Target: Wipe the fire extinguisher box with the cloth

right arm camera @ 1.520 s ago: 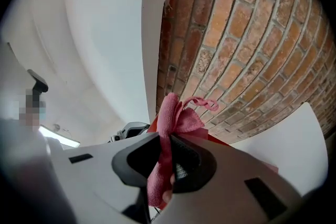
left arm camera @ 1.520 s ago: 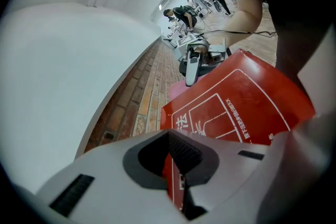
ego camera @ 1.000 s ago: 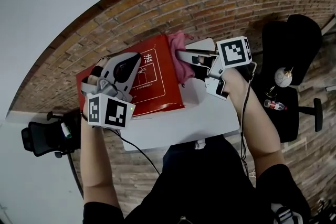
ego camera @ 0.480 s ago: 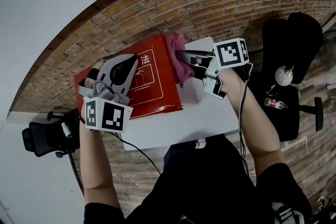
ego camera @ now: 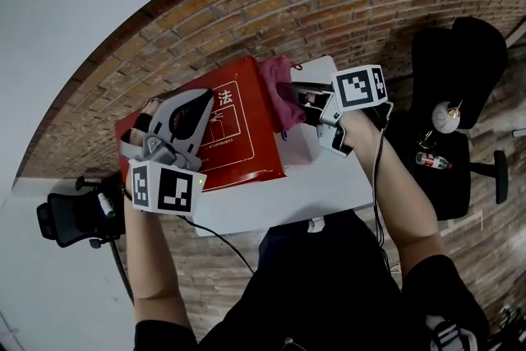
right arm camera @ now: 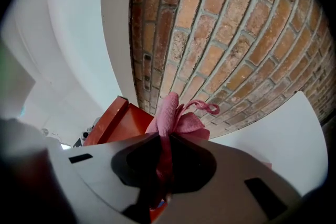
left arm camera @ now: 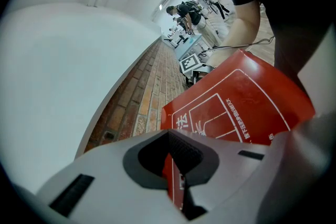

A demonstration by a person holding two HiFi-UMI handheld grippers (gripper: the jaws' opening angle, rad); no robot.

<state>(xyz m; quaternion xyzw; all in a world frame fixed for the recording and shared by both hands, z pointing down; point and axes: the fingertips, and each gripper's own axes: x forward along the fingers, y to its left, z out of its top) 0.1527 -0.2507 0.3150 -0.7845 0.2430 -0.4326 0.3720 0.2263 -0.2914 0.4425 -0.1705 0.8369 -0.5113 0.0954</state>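
Wiping is under way. My right gripper (ego camera: 297,99), clamped on the pink cloth (ego camera: 278,82), presses it against the right edge of the red fire extinguisher box (ego camera: 242,140) at frame centre. My left gripper (ego camera: 201,104), jaws together, steadies the box. Next I need a firm stroke down that side.

The left gripper (ego camera: 205,100) and right gripper (ego camera: 289,86) are grey-white. Each has a cube (ego camera: 164,189) with black-and-white squares. Black cables (ego camera: 222,238) hang down. The clothes (ego camera: 329,284) are black.

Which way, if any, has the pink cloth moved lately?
Yes: gripped by the right gripper, the cloth slid slightly down the fire extinguisher box's right edge toward the table.
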